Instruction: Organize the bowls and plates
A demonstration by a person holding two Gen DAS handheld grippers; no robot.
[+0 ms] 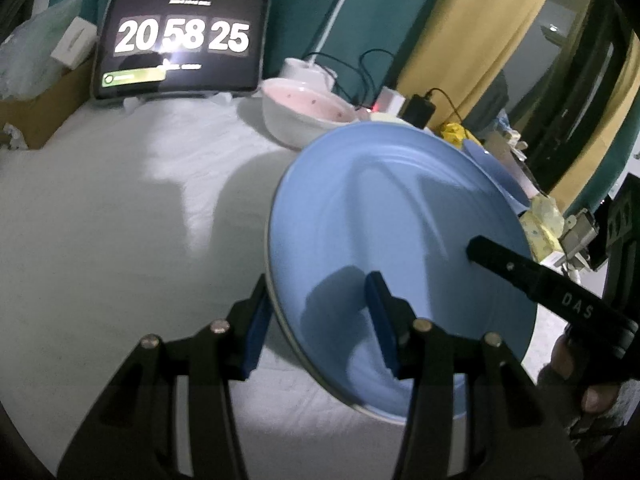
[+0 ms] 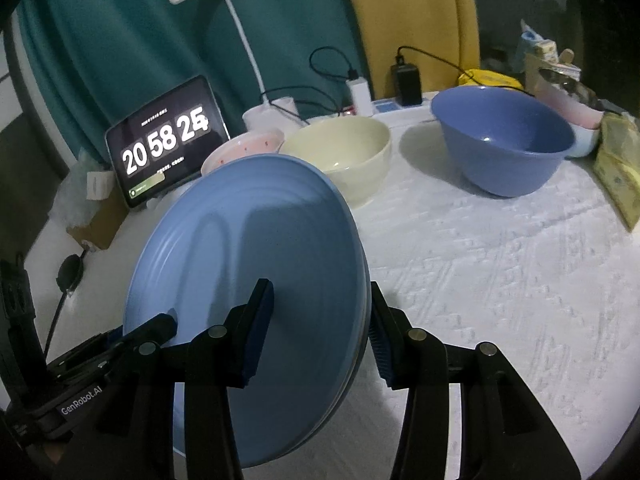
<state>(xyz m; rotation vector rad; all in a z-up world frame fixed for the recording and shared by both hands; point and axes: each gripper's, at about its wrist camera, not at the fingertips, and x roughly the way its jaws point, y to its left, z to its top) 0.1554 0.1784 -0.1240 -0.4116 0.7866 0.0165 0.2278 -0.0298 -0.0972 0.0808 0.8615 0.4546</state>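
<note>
A stack of blue plates [image 1: 392,216] hangs tilted above the white tablecloth [image 1: 120,200], gripped from both sides. My left gripper [image 1: 316,292] is shut on its left rim, one pad under the rim and one on the top face. In the right wrist view my right gripper [image 2: 320,296] is shut on the right rim of the blue plates [image 2: 248,240], where at least two edges show. The right gripper's finger [image 1: 484,250] reaches in from the right. Behind the plates stand a pink bowl [image 2: 248,146], a cream bowl [image 2: 344,156] and a large blue bowl [image 2: 504,144].
A tablet showing a clock [image 1: 180,40] leans at the back left, beside a cardboard box [image 1: 44,108]. A white desk lamp [image 2: 240,40], chargers and cables [image 2: 406,80] line the back edge. Yellow packets [image 2: 618,168] lie at the right edge. A person's hand [image 1: 580,384] holds the right gripper.
</note>
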